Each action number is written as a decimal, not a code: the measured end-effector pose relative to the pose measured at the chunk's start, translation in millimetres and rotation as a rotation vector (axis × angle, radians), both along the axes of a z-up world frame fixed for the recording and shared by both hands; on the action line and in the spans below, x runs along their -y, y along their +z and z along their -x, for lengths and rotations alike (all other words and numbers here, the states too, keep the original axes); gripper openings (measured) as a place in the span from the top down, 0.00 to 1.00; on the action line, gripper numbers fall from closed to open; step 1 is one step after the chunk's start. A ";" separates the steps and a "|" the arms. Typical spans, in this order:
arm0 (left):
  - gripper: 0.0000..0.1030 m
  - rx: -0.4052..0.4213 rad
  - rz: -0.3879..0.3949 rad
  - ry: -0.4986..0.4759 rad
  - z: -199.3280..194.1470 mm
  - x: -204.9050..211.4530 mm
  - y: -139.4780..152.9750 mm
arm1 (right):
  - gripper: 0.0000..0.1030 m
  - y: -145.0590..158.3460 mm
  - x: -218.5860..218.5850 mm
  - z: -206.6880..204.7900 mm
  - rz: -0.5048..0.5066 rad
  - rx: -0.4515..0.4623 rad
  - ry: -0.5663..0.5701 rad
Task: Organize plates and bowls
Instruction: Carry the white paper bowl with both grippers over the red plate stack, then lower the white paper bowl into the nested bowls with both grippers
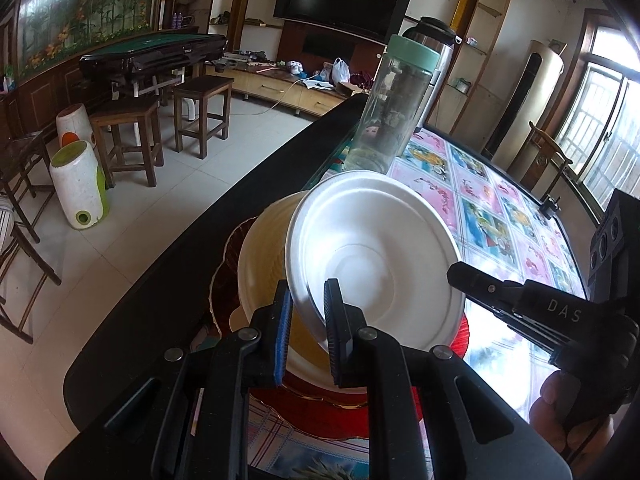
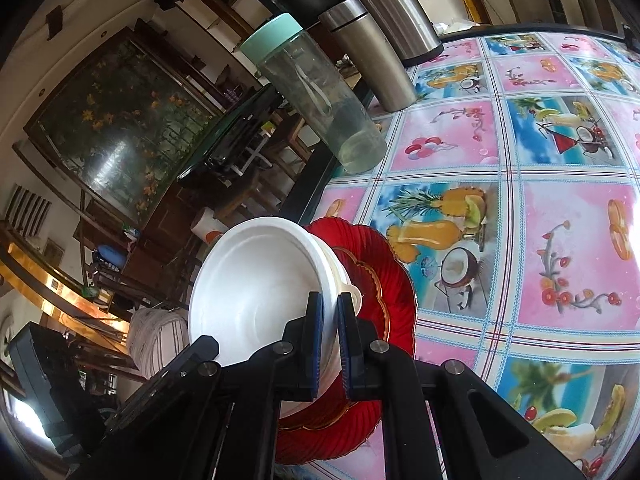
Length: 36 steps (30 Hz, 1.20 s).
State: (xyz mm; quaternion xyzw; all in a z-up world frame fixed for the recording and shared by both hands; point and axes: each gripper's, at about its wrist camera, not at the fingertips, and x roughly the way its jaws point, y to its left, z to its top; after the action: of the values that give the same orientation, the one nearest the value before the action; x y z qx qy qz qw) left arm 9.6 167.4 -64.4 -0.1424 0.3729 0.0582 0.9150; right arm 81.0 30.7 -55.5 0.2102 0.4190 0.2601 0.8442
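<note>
Covering most of both views, a table [image 2: 560,208] with a cloth of pink and blue fruit-drink squares is seen, its dark edge running along the left in the left wrist view. Near that edge a red plate [image 2: 396,276] with a fluted rim lies flat on the cloth. On the plate a cream bowl [image 1: 260,264] is stacked, and a white bowl [image 1: 372,248] is held tilted over it, its rim raised on the far side and its near rim low inside the cream bowl.

The near rim of the white bowl is clamped between the blue-padded fingers of the left gripper [image 1: 308,312], one finger outside the wall and one inside. In the right wrist view the right gripper [image 2: 330,320] is closed on the same white bowl [image 2: 260,280] at its right rim, the wall pinched between the two fingers. In the left wrist view the right gripper's dark arm [image 1: 532,312] is seen at the right, reaching toward the bowl.

Just beyond the bowls a clear bottle [image 2: 316,92] with a pale green cap stands on the cloth. Farther off a steel flask [image 2: 368,60] and a larger steel thermos [image 2: 392,4] stand close together near the table's far edge.
</note>
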 end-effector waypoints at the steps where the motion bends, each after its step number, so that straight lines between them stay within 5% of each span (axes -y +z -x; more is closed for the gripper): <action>1: 0.87 -0.006 -0.007 -0.001 -0.6 0.6 -1.6 | 0.92 -0.5 0.1 -0.1 -0.002 0.000 0.001; 36: 0.82 -0.008 -0.218 0.010 3.7 22.4 -2.7 | 0.91 -0.5 -11.5 10.5 0.043 0.059 0.013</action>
State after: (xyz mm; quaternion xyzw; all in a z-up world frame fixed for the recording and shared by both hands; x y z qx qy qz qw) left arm 6.0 145.0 -67.1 -0.0438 0.3673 0.1037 0.9233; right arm 70.5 42.1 -55.9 0.1813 0.4007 0.2626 0.8588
